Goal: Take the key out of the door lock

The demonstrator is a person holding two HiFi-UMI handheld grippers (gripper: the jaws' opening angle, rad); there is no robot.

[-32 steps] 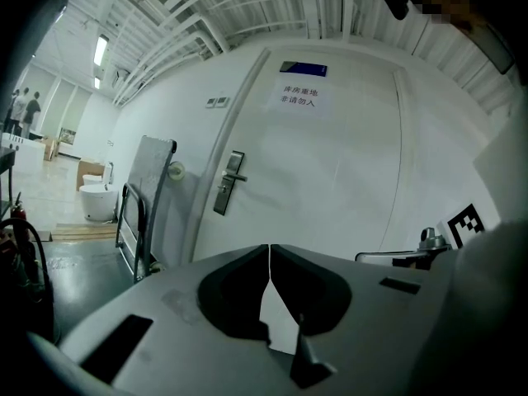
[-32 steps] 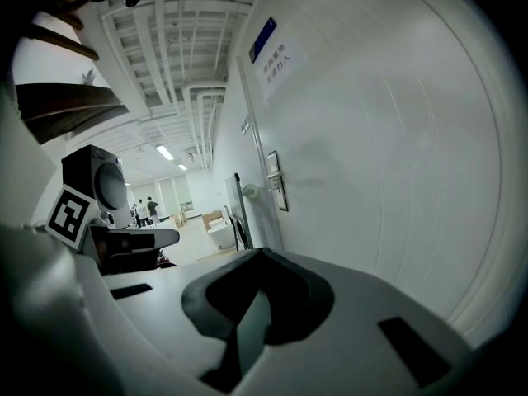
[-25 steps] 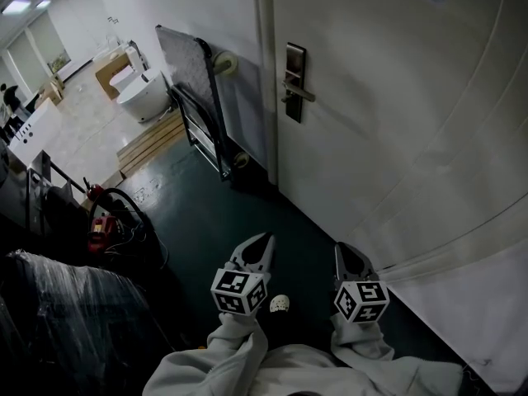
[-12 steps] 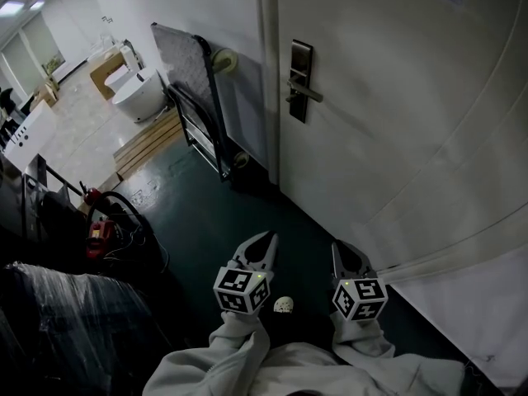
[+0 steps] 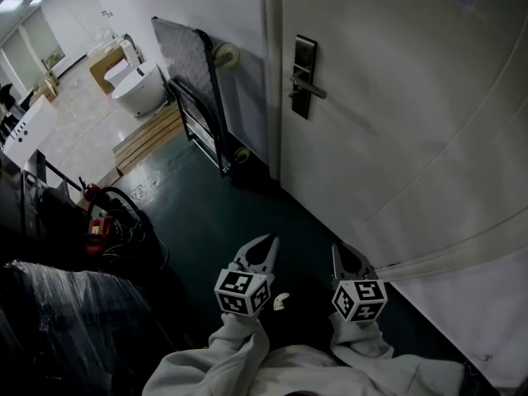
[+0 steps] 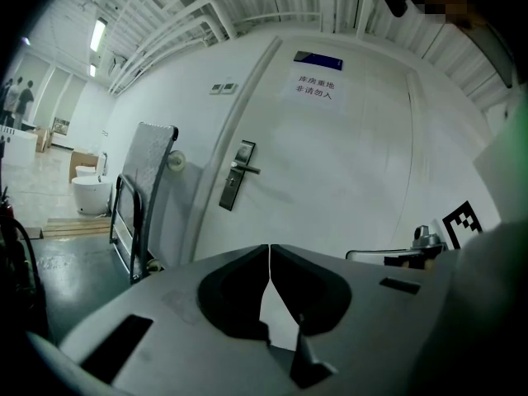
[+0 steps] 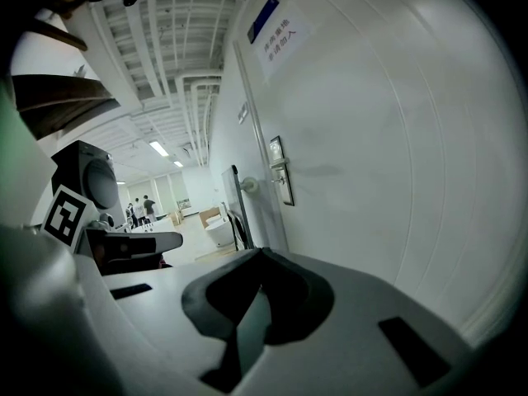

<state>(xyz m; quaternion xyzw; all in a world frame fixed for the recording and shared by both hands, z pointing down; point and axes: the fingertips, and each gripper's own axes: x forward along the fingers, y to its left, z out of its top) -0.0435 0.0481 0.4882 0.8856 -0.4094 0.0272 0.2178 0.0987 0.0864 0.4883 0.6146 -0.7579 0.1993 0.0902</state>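
Head view: my left gripper [image 5: 267, 240] and right gripper [image 5: 337, 250] hang low, both pressed together and empty. The rectangular metal lock plate [image 5: 304, 77] sits far ahead and above them on the smooth white door [image 5: 396, 139].

Left gripper view: the plate is ahead, up-left; the key is too small to see.

Right gripper view: the plate is ahead and above.

I judge this as the approach step; next I must raise one gripper to the lock and spread it.

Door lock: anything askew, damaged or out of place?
Nothing damaged. The lock sits straight on the door; a trolley leans upended against the wall beside it. No key can be made out from here.
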